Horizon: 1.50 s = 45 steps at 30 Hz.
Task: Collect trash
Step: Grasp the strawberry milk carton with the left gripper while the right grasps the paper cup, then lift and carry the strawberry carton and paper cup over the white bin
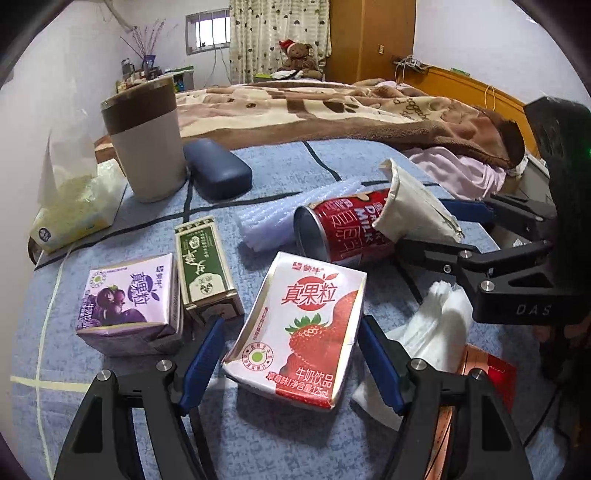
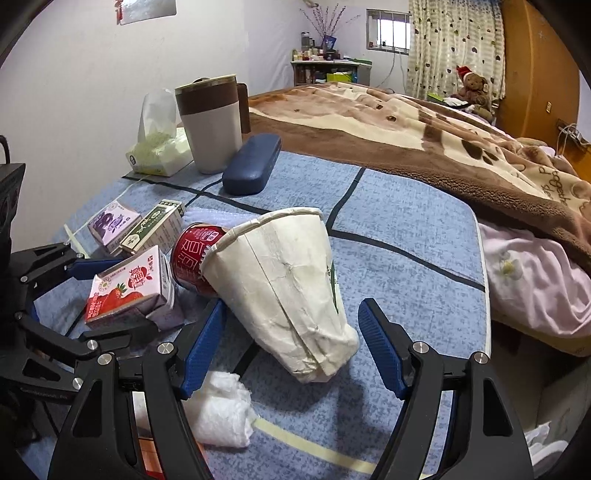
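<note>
Two claws open, nothing gripped: left claw straddling strawberry carton, right claw straddling paper cup. Both probably light, crushable; best pinched gently mid-body. Milk can at 12 o'clock of carton, likely stiffer, prone to rolling.

Soft daylight from window, sharp focus, strong fisheye bending, dark vignetted corners.

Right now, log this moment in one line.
left tongs: open, straddling strawberry milk carton | right tongs: open, straddling crumpled white paper cup

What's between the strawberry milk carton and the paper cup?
The red milk can, lying on its side, sits between the strawberry carton and the crumpled paper cup; clearest in the right wrist view.
</note>
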Available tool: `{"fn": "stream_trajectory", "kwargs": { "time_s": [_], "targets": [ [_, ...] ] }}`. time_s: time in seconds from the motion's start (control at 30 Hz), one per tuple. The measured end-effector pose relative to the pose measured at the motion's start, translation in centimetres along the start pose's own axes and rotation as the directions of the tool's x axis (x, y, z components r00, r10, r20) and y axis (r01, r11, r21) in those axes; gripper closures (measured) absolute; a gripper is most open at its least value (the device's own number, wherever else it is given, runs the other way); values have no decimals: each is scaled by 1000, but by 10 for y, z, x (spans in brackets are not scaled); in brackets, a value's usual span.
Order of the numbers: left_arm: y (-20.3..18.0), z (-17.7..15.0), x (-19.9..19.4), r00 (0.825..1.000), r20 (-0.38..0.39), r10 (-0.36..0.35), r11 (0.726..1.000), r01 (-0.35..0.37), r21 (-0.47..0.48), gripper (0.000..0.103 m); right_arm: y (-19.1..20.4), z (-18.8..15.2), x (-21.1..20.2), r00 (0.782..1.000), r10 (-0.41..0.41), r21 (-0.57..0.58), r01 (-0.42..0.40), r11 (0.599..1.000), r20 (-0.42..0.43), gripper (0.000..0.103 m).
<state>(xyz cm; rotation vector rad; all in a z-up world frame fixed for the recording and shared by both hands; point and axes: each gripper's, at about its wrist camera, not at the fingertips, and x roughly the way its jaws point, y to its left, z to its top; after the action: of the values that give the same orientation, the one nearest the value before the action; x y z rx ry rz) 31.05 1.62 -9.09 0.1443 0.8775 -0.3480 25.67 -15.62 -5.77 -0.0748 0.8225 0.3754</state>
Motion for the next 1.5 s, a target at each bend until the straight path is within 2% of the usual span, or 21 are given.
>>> {"fn": "stream_trajectory", "kwargs": {
  "time_s": [0.07, 0.13, 0.3, 0.5, 1.07, 1.17, 1.3, 1.43, 1.5],
  "targets": [
    [0, 0, 0, 1000, 0, -4, 1000, 4, -4, 39, -1, 0, 1, 1000, 3, 8, -3, 1000, -4, 30],
    [-2, -1, 0, 1000, -1, 4, 1000, -4, -6, 39, -1, -1, 0, 1000, -7, 17, 7, 1000, -5, 34],
    [-7, -3, -5, 998, 12, 54, 998, -54, 12, 39, 2, -3, -2, 999, -32, 10, 32, 999, 1, 54],
    [-9, -5, -14, 998, 27, 57, 998, -57, 0, 40, 4, -5, -6, 999, -42, 9, 42, 999, 8, 64],
    [-34, -13, -71, 991, 115, 70, 997, -68, -18, 44, 5, -14, -62, 991, -60, 66, 52, 996, 123, 65],
    [-41, -15, -82, 989, 129, 65, 998, -64, -14, 45, 6, -20, -73, 988, -61, 74, 51, 996, 142, 65],
    [-55, -18, -99, 986, 153, 60, 998, -61, -2, 52, 5, -27, -86, 985, -60, 88, 46, 995, 162, 65],
    [-65, -22, -109, 984, 169, 57, 998, -59, 6, 52, 2, -34, -99, 982, -68, 105, 50, 993, 178, 65],
    [-63, -24, -110, 986, 162, 35, 999, -35, -4, 52, 1, -37, -103, 981, -67, 108, 48, 993, 182, 65]
  ]
}}
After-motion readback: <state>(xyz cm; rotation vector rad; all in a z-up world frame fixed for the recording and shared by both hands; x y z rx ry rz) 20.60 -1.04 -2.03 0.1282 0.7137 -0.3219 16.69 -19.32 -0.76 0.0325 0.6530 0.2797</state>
